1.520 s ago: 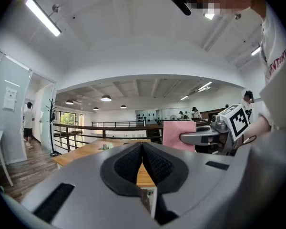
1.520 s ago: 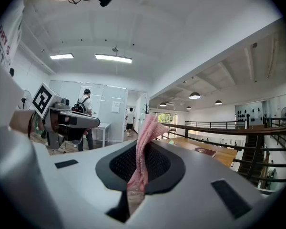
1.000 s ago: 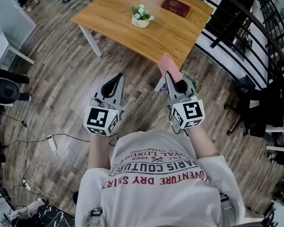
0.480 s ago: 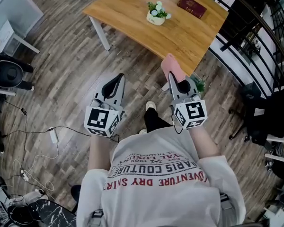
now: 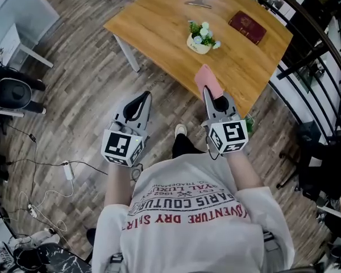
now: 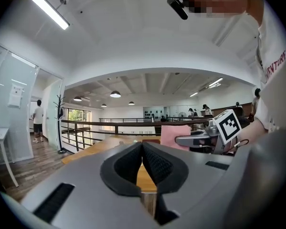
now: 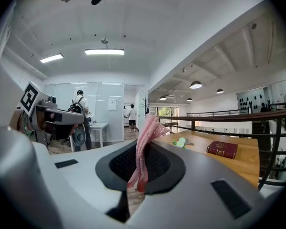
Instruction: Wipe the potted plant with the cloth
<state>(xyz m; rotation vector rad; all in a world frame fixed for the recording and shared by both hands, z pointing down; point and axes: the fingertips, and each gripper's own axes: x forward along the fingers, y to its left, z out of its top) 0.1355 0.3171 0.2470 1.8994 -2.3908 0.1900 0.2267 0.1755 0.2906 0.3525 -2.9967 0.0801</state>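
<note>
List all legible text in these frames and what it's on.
"VENTURE DRY SHIR": T-shirt, upside down, ends hidden.
"ARIS COUTUR": same T-shirt.
T-shirt's smaller lines: too blurred.
Red book cover: too small.
Wall notice: too small.
Marker cubes: square patterns, no letters.

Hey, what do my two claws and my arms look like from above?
Both the left claw and right claw are light grey tapering shells with black padded insides. A left cube and right cube, white with black square markers, sit at their backs. You wear a white short-sleeved T-shirt with red and dark lettering.
</note>
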